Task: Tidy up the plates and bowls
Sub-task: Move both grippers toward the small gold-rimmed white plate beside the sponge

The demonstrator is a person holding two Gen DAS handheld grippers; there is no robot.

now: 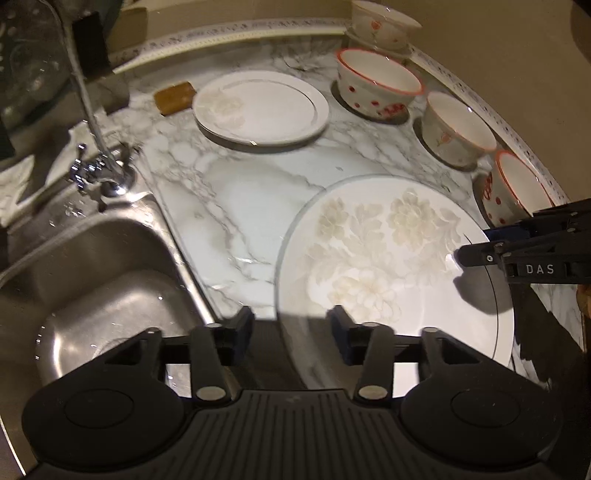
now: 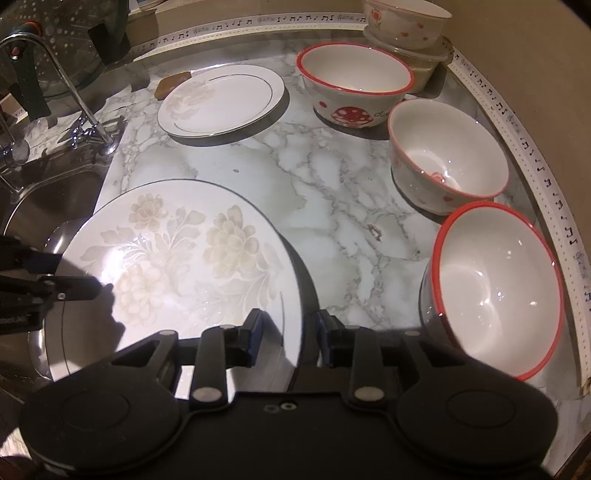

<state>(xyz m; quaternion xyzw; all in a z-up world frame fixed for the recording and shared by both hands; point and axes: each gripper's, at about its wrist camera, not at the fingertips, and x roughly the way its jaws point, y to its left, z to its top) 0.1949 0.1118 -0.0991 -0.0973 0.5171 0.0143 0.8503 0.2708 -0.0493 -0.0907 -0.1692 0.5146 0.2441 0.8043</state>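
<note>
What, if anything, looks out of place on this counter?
One bowl is perched on a lidded tub in the back corner, while the other three bowls stand on the counter. Nothing looks spilled or broken.

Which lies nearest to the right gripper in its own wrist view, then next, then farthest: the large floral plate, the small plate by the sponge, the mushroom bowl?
1. Large floral plate, rim between the right gripper's fingers.
2. Small plate, far left, beside the sponge.
3. Mushroom bowl, far right; close to the small plate's distance, so their order is uncertain.
</note>
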